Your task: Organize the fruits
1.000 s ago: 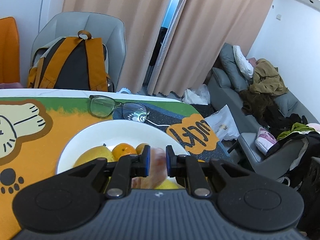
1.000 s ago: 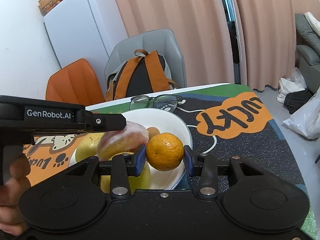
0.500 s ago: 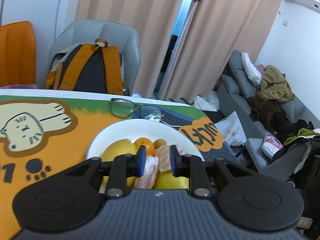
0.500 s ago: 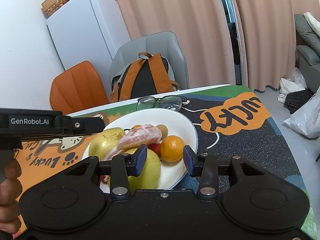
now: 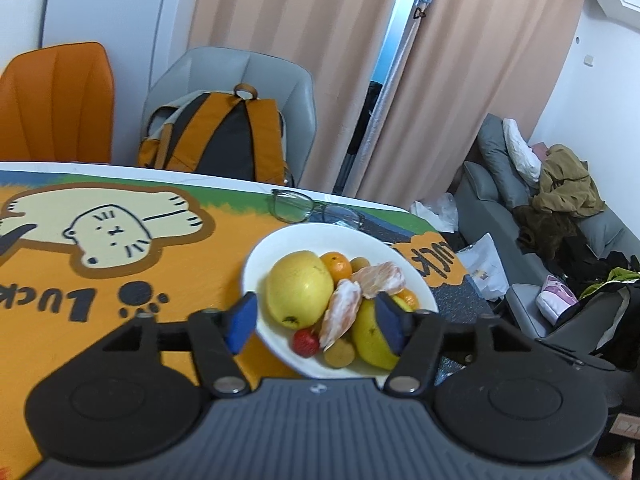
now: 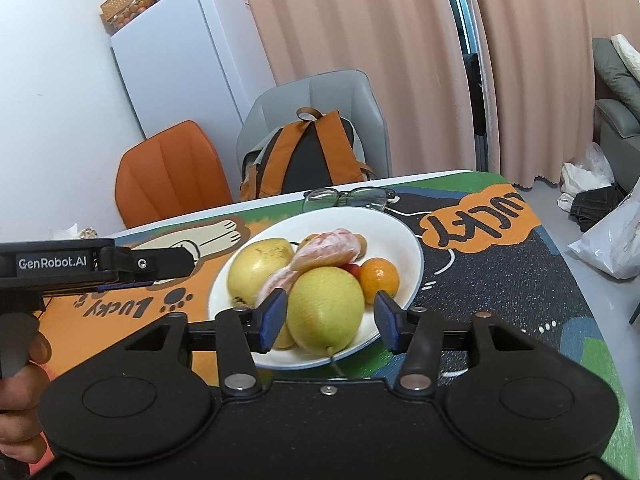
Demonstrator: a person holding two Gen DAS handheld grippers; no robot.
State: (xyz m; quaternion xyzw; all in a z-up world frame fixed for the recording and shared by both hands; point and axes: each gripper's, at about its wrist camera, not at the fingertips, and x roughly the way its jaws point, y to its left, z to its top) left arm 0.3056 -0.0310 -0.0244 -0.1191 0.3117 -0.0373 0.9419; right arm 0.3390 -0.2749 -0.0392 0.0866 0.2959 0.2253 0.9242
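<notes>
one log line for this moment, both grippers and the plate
left gripper: open, empty | right gripper: open, empty | plate: pears, oranges, peeled segments, strawberry | glasses: behind plate

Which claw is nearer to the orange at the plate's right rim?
Right. The right claw hangs open, its right finger just before the orange. The left claw is open across the plate, farther off.

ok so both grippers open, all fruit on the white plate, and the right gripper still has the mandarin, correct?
Not quite. The right gripper is open and holds nothing; in the right wrist view the mandarin lies on the white plate beside the pear. The rest stands: the left gripper is open too, and the fruit is on the plate.
</notes>
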